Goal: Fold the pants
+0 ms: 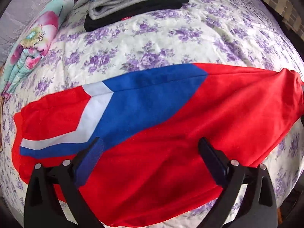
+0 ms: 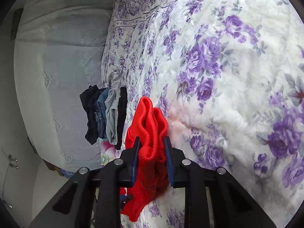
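— Fingers first: the right gripper [image 2: 152,152] is clenched on a bunched end of the red pants [image 2: 146,117], ribbed cloth bulging out between its pads. The left gripper [image 1: 150,148] is spread wide, gripping nothing, poised over the middle of the pants [image 1: 152,114], which lie stretched across the floral bedspread [image 1: 171,38].

— What could go wrong?

— I'd judge the pinch to be on a loose wad, so a hard pull may slip layers free and skew the fold. With the left holding nothing, the cloth could drag and wrinkle.

— Anything in the way?

— A stack of folded clothes [image 1: 133,5] sits well beyond the pants, and a rolled floral quilt [image 1: 34,43] lies at the bed's edge; neither blocks the fold.
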Demonstrator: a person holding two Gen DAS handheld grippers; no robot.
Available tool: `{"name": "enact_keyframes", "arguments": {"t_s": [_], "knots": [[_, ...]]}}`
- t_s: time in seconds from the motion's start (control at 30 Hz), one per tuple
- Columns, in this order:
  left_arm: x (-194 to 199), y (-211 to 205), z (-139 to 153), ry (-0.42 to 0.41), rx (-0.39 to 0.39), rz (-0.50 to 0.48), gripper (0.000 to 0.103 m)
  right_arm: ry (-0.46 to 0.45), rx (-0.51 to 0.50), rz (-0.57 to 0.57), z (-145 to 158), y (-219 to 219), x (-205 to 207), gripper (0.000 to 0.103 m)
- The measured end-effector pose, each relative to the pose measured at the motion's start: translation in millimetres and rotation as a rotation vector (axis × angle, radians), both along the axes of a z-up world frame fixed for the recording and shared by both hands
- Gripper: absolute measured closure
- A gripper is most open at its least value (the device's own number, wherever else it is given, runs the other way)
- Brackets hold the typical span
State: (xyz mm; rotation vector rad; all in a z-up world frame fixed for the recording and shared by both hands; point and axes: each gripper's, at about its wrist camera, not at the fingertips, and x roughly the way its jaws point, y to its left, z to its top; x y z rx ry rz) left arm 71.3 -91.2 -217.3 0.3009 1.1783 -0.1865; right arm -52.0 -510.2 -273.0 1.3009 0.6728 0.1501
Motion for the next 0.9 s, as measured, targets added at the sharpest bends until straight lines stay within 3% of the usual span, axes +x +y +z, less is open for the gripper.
{"name": "enact_keyframes", "arguments": {"t_s": [0.13,0.43,0.7,0.9], "knots": [[-1.3,-6.3,0.8,0.005,0.032,-0.012,0.006,0.030,-0.003,-0.008,-5.9,-1.3,1.0,0.082],[-10.4,17.2,32.2,-0.042,-0.020,-0.003,0.006,-0.014,-0.073,-0.008,29.2,13.0,2.6,0.082],[-16.2,67.0,47.6,-0.080,-0.055,0.041,0.006,-0.024,-0.361,0.065,97.7,65.7,15.8,0.082],[-22.7,165.9,62.8,-0.119,-0.121,0.218,0.005,-0.063,-0.530,0.192,139.3,138.6,37.9,0.082]]}}
